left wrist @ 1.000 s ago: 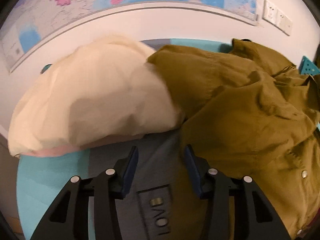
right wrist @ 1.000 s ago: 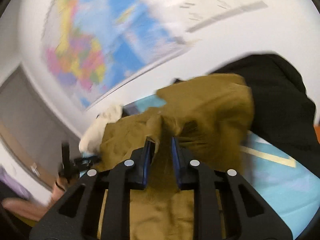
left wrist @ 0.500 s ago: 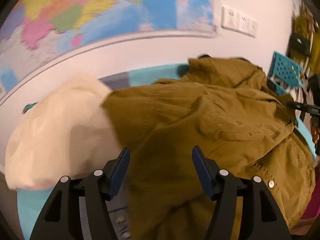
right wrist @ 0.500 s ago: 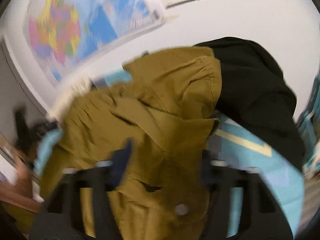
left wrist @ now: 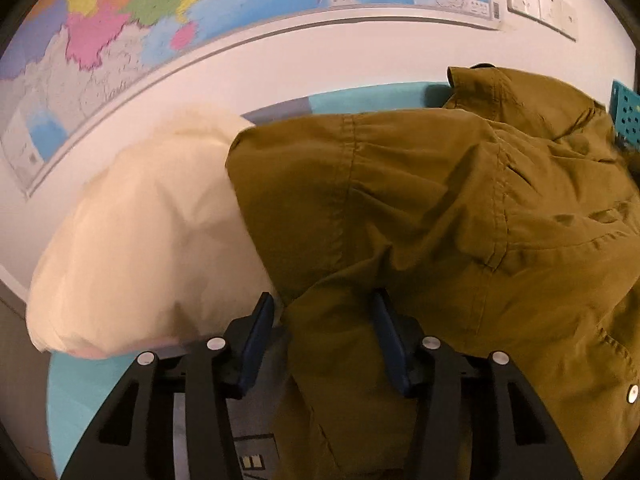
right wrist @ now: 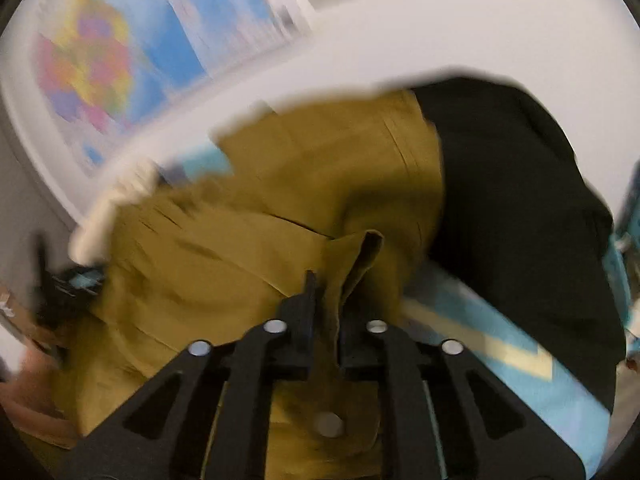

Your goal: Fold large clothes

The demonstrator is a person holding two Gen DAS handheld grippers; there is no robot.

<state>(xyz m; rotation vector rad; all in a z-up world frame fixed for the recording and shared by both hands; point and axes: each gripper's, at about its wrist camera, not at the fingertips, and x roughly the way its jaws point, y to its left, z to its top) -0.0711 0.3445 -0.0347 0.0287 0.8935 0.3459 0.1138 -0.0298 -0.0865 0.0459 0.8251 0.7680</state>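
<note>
Olive-brown shirt (left wrist: pixel 420 208) lies crumpled over the middle and right of a turquoise-covered counter (left wrist: pixel 76 384), its snap buttons showing along the near right edge. A bunched ridge of its cloth rises between the fingers of the left gripper (left wrist: pixel 324 332); the fingers have just been closing and stand apart, the right one against the cloth and the left one clear of it, so the cloth is not pinched. In the right wrist view the right gripper (right wrist: pixel 326 292) has its fingers nearly together, clamped on an upright fold of the same shirt (right wrist: pixel 280 220); this view is blurred. Just left of the shirt, touching it, sits a cream garment (left wrist: pixel 152 232) in a rounded heap. On the far right a black garment (right wrist: pixel 516 208) lies against the shirt's edge. Behind the counter, on the white wall, hangs a coloured map (left wrist: pixel 168 12), with white wall sockets (left wrist: pixel 540 2) to its right. A turquoise perforated crate (left wrist: pixel 626 110) peeks in at the right edge.
</note>
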